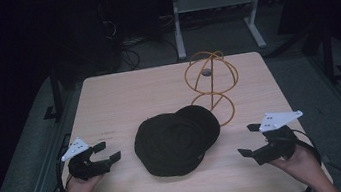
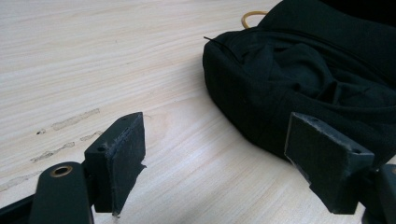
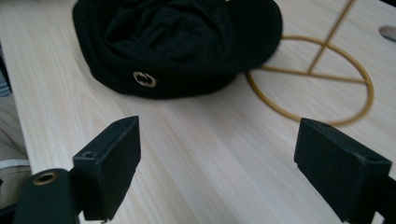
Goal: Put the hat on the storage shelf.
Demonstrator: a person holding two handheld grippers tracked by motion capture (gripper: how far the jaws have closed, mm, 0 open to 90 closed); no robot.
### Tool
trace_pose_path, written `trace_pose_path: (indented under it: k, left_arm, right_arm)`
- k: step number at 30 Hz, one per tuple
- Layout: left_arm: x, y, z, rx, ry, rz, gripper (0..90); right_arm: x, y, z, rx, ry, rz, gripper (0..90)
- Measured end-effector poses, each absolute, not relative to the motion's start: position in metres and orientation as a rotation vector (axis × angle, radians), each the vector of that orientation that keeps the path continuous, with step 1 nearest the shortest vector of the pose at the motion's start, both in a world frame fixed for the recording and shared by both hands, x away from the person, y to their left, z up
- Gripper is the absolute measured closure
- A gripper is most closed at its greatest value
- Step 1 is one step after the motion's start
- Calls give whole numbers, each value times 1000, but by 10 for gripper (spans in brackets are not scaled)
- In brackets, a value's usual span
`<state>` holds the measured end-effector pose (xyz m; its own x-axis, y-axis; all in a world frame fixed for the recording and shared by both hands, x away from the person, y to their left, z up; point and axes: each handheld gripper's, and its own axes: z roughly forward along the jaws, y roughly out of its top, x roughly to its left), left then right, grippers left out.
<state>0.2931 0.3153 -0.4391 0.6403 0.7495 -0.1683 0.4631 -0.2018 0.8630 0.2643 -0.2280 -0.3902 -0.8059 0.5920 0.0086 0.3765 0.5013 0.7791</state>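
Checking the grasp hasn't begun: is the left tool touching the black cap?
Apart. The high view shows bare table between the left tool and the black cap.

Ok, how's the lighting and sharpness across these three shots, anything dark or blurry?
High view: table lit, surroundings almost black, black cap shows little detail. Left gripper view: wood grain sharp, cap folds dim. Right gripper view: cap emblem and gold wire stand slightly soft, near jaws a bit blurred.

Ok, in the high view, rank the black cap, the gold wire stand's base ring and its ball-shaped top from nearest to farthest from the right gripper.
1. Black cap, left of the right gripper.
2. Base ring, just behind the cap.
3. Ball-shaped top, farthest back.
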Motion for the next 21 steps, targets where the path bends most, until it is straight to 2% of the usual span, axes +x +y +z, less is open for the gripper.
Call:
trace_pose_path:
  k: [13,21]
  left_arm:
    - [294,316,-440,1837,974,352,198]
    - [295,317,-440,1840,980,355,198]
  right_arm:
    - [285,-169,-373,655,2622,1155,146]
    - [292,-143,-367,576,2686,1155,203]
